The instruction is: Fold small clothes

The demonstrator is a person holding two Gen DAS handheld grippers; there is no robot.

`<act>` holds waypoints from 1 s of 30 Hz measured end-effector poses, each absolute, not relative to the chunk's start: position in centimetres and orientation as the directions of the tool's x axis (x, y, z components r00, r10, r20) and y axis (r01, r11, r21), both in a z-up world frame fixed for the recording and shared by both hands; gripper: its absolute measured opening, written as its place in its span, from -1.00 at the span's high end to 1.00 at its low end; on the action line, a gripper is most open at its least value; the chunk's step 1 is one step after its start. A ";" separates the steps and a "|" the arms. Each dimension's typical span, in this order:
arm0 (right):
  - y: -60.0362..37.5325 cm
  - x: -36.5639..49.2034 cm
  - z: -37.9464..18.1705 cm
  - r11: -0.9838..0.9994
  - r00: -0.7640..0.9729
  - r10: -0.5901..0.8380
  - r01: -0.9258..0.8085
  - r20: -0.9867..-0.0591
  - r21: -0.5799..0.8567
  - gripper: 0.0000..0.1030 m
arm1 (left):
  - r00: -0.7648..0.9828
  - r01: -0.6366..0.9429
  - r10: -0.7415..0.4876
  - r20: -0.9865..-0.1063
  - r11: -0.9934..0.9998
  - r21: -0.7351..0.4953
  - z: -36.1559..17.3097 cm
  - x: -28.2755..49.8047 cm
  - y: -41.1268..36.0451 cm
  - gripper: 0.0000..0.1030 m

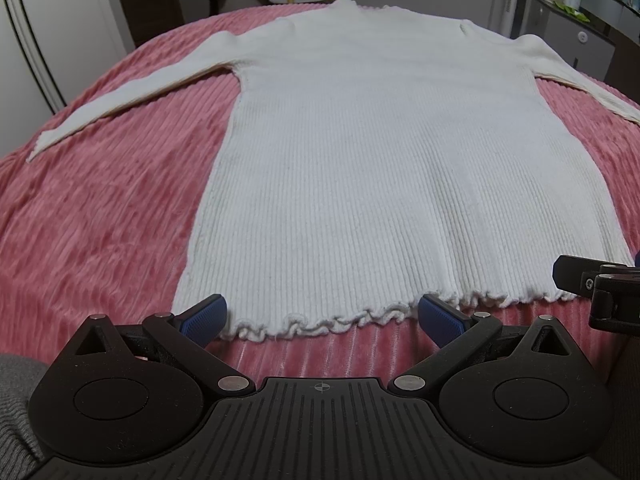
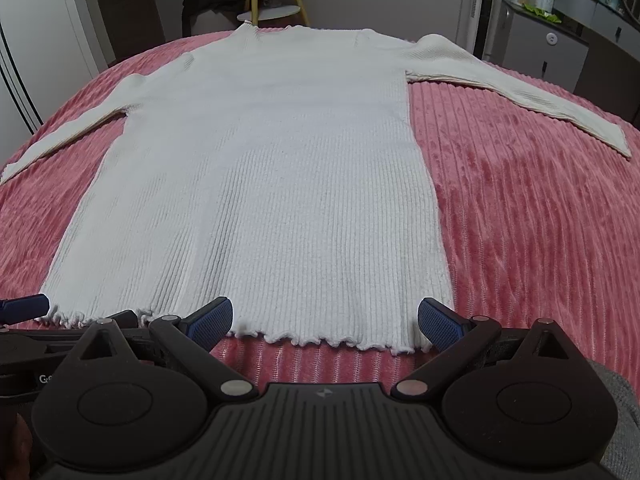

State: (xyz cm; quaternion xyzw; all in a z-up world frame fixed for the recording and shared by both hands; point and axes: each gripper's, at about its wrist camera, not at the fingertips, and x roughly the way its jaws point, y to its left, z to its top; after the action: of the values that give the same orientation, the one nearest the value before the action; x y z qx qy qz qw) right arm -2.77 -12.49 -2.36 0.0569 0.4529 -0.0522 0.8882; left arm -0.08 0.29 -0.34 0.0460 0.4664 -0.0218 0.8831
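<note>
My left gripper (image 1: 322, 316) and right gripper (image 2: 325, 318) hang fully spread, empty, above the frilled hem (image 1: 320, 322) at 6 o'clock. White sweater (image 1: 380, 152) lies flat on the bed (image 1: 100, 220) — risk: the pads snag plush bedding with the hem, bunching the fold.

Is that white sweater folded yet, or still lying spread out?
Spread out. The white sweater lies flat on the pink bedspread, both sleeves stretched sideways, ruffled hem nearest the cameras, no fold visible.

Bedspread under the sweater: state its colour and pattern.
Pink bedspread with raised lengthwise ribs, clearest in the right wrist view.
</note>
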 end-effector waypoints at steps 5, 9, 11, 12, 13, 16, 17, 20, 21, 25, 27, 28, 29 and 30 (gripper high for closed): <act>-12.6 -2.8 -2.3 0.988 0.591 -0.037 0.144 -0.806 0.060 -0.92 | 0.563 0.080 0.005 -0.826 0.995 0.061 -0.3 -0.1 0.3 -1.00; -12.6 -2.9 -2.3 0.988 0.594 -0.036 0.142 -0.803 0.060 -0.92 | 0.563 0.081 0.004 -0.826 0.995 0.059 -0.4 -0.2 0.4 -1.00; -12.6 -2.9 -2.3 0.988 0.594 -0.036 0.142 -0.803 0.061 -0.92 | 0.562 0.081 0.004 -0.827 0.995 0.060 -0.4 -0.2 0.4 -1.00; -12.6 -2.9 -2.3 0.988 0.594 -0.036 0.142 -0.803 0.061 -0.92 | 0.562 0.081 0.004 -0.827 0.995 0.060 -0.4 -0.2 0.4 -1.00; -12.6 -2.9 -2.3 0.988 0.595 -0.037 0.142 -0.803 0.060 -0.92 | 0.562 0.081 0.004 -0.827 0.995 0.060 -0.5 -0.2 0.4 -1.00; -12.6 -2.9 -2.3 0.988 0.594 -0.037 0.143 -0.803 0.061 -0.92 | 0.562 0.081 0.004 -0.827 0.995 0.060 -0.4 -0.2 0.4 -1.00; -12.6 -2.9 -2.3 0.988 0.594 -0.038 0.143 -0.803 0.060 -0.92 | 0.562 0.080 0.005 -0.827 0.995 0.060 -0.4 -0.2 0.4 -1.00; -12.6 -2.9 -2.3 0.988 0.594 -0.038 0.143 -0.803 0.059 -0.92 | 0.562 0.080 0.004 -0.827 0.995 0.059 -0.5 -0.2 0.4 -1.00; -12.6 -2.9 -2.3 0.988 0.595 -0.038 0.143 -0.803 0.059 -0.92 | 0.562 0.079 0.004 -0.827 0.995 0.059 -0.5 -0.3 0.4 -1.00; -12.6 -2.9 -2.3 0.988 0.595 -0.038 0.143 -0.803 0.060 -0.92 | 0.561 0.078 0.005 -0.828 0.995 0.059 -0.6 -0.3 0.5 -1.00; -12.6 -2.9 -2.3 0.988 0.595 -0.038 0.144 -0.803 0.059 -0.92 | 0.560 0.079 0.005 -0.828 0.995 0.059 -0.6 -0.3 0.5 -1.00; -12.6 -2.9 -2.3 0.988 0.595 -0.038 0.143 -0.803 0.059 -0.92 | 0.561 0.079 0.005 -0.828 0.995 0.059 -0.6 -0.3 0.5 -1.00; -12.6 -2.9 -2.3 0.988 0.595 -0.038 0.143 -0.803 0.059 -0.92 | 0.560 0.079 0.004 -0.829 0.995 0.059 -0.6 -0.3 0.5 -1.00; -12.6 -2.9 -2.3 0.988 0.595 -0.038 0.142 -0.803 0.059 -0.92 | 0.560 0.079 0.005 -0.829 0.995 0.059 -0.6 -0.2 0.5 -1.00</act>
State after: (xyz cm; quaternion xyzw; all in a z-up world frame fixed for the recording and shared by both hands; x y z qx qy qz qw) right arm -2.90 -12.59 -2.27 0.0583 0.4470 -0.0504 0.8912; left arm -0.24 0.47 -0.58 0.0449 0.4687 -0.0210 0.8820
